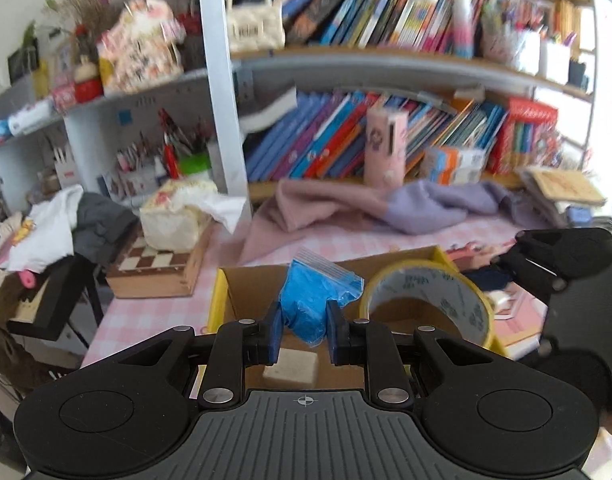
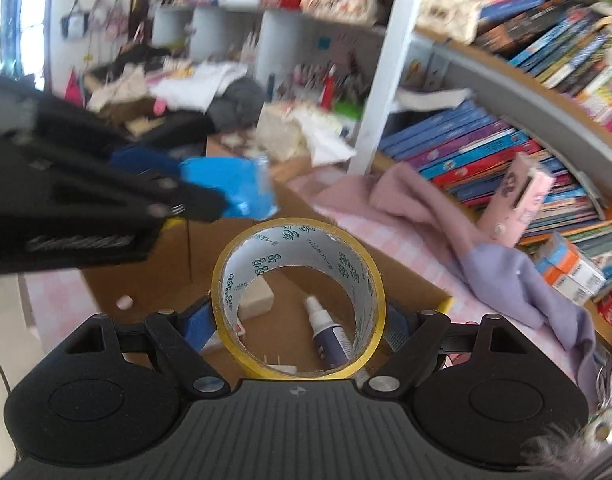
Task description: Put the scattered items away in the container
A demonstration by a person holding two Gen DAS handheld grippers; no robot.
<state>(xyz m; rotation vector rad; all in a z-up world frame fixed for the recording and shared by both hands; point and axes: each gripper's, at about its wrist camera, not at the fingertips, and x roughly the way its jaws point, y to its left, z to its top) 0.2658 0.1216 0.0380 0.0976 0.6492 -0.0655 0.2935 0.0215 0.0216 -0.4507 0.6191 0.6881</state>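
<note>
My left gripper (image 1: 304, 332) is shut on a blue zip bag (image 1: 316, 300) and holds it above the open cardboard box (image 1: 249, 292). The bag also shows in the right wrist view (image 2: 233, 192), with the left gripper (image 2: 201, 204) reaching in from the left. My right gripper (image 2: 297, 328) is shut on a roll of yellow tape (image 2: 297, 300), held upright over the box (image 2: 153, 264). The tape shows in the left wrist view (image 1: 430, 304) just right of the bag. Inside the box lie a beige block (image 1: 291, 368), also in the right wrist view (image 2: 257, 300), and a small purple bottle (image 2: 326, 332).
The box sits on a pink checked tablecloth (image 1: 145, 316). A pink and lilac cloth (image 1: 366, 208) lies behind it below bookshelves (image 1: 346, 140). A wooden chessboard case (image 1: 157, 268) with a tissue box stands left. A pink case (image 2: 518, 200) leans on the books.
</note>
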